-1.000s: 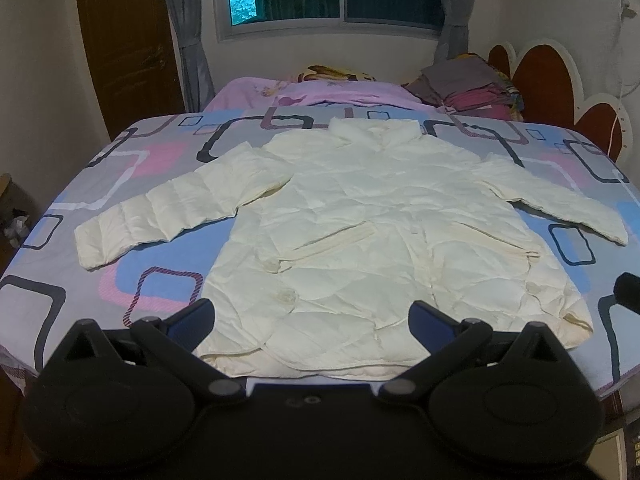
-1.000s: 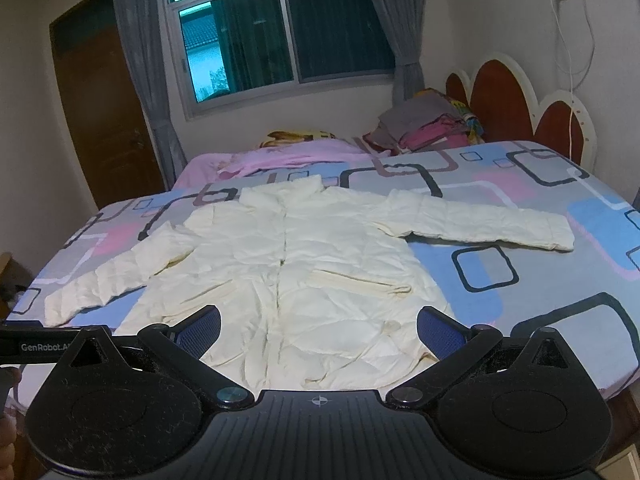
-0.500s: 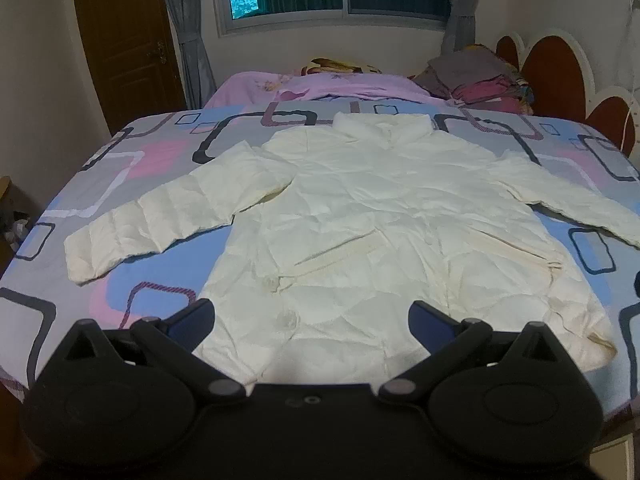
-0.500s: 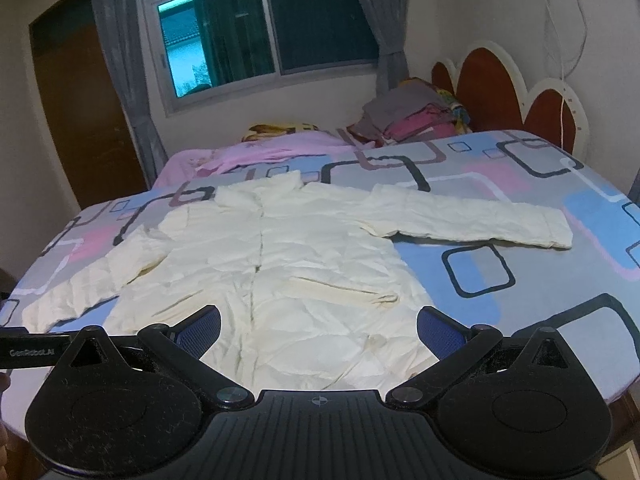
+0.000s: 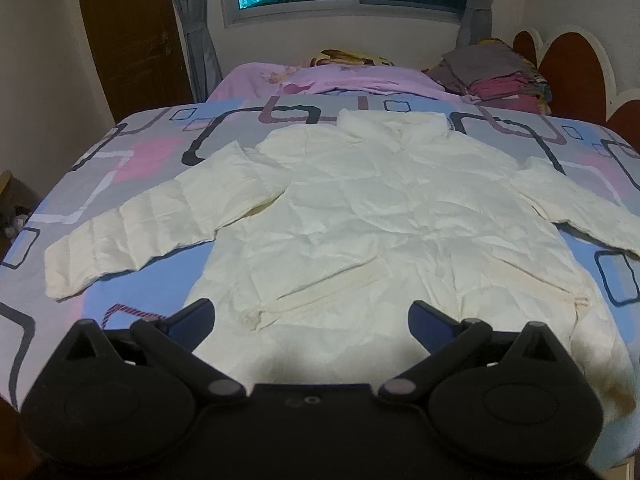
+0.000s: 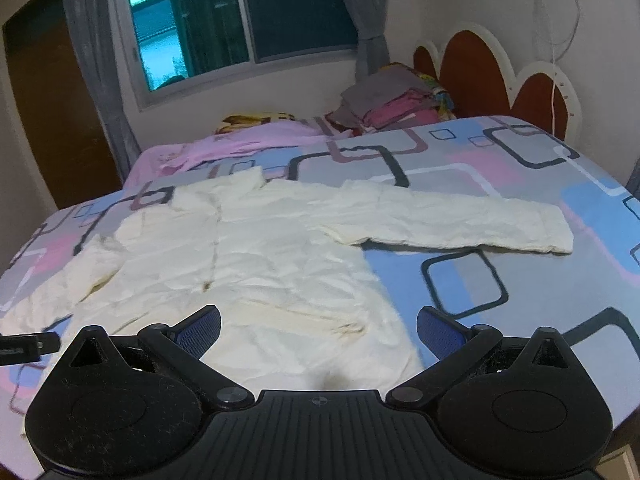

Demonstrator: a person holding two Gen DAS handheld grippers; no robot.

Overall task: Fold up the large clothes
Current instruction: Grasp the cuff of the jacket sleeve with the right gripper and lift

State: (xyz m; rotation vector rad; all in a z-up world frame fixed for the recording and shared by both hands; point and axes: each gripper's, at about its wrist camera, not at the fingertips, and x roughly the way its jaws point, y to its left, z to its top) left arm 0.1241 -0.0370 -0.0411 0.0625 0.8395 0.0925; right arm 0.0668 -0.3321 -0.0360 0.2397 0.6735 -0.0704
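Left wrist view: the cream jacket (image 5: 384, 216) lies flat on the bed (image 5: 132, 160), sleeves out. The left tool (image 5: 311, 317) hovers over its hem, fingers spread wide, holding nothing.

Right wrist view: the right tool (image 6: 319, 327) is likewise spread over the jacket's (image 6: 256, 248) lower edge, gripping nothing.

Left wrist view: the cream jacket (image 5: 360, 220) loses its right sleeve off the right edge, and the left gripper (image 5: 311, 314) body hides its near hem. Right wrist view is motion-blurred; the left cuff leaves frame.
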